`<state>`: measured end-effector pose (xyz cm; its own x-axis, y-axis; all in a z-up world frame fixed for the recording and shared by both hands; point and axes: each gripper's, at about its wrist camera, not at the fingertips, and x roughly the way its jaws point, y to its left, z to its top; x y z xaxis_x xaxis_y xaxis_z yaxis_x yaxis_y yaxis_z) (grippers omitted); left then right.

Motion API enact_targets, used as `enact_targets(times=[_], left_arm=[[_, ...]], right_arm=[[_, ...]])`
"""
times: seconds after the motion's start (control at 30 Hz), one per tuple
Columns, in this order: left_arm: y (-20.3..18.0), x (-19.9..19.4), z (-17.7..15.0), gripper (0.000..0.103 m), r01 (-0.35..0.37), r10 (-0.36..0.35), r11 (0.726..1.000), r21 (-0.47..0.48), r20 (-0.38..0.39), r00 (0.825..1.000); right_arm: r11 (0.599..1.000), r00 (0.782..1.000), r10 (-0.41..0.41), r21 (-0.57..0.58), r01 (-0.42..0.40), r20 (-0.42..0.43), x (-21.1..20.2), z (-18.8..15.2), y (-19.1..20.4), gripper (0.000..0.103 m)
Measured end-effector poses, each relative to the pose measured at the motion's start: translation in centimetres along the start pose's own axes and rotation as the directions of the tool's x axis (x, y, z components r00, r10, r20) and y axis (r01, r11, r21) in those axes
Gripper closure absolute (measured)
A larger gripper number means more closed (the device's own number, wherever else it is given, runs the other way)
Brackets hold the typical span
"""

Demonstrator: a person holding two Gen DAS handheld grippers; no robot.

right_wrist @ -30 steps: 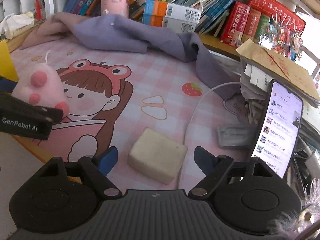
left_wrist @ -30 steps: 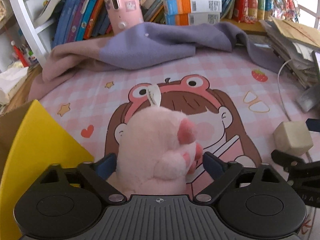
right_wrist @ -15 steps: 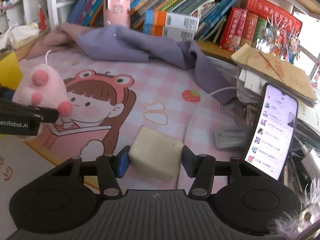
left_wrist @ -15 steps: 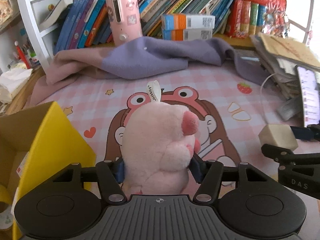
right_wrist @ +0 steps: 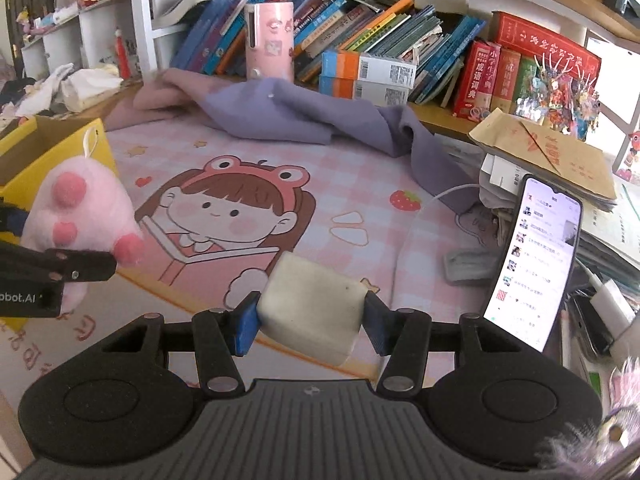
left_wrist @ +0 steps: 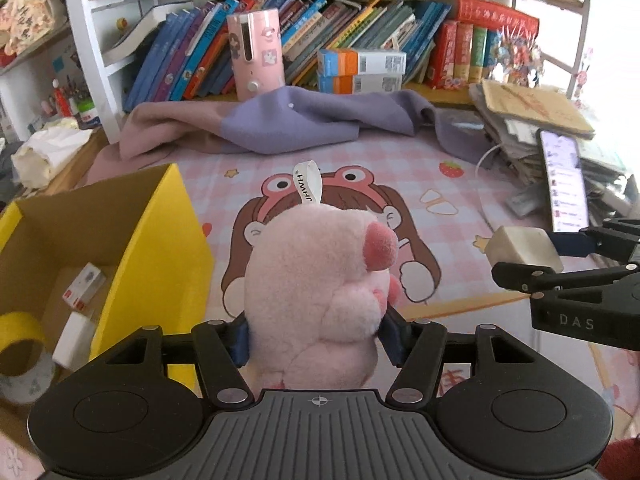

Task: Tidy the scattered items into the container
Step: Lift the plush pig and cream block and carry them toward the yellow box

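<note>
Both our grippers have closed since a second ago and come up off the pink cartoon mat (left_wrist: 460,184): our left gripper (left_wrist: 316,336) is now clamped on the pink plush paw (left_wrist: 320,280), and our right gripper (right_wrist: 310,326) is clamped on the cream foam block (right_wrist: 312,304). We hold the paw above the mat just right of the yellow cardboard box (left_wrist: 160,232), and the block above the mat's right side, well apart from that box, which holds small packets and a tape roll (left_wrist: 20,344)
</note>
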<state>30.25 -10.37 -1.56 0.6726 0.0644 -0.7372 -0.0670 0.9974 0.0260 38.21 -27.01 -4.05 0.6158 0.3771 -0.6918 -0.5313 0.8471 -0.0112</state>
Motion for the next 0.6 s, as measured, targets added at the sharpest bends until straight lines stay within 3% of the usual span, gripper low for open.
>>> enact_targets(times=[0.33, 0.6], left_arm=[[1.6, -5.4, -2.6, 0.043, 0.104, -0.102, 0.994, -0.019, 0.085, 0.991], [2.8, -9.2, -4.4, 0.043, 0.14, -0.152, 0.987, 0.077, 0.171, 0.973]], right_arm=[[0.999, 0.998, -0.039, -0.011, 0.04, 0.05, -5.3, -1.3, 3.3, 0.052], [0.995, 0.989, -0.102, 0.015, 0.1, 0.106, -9.0, -2.3, 6.4, 0.052]])
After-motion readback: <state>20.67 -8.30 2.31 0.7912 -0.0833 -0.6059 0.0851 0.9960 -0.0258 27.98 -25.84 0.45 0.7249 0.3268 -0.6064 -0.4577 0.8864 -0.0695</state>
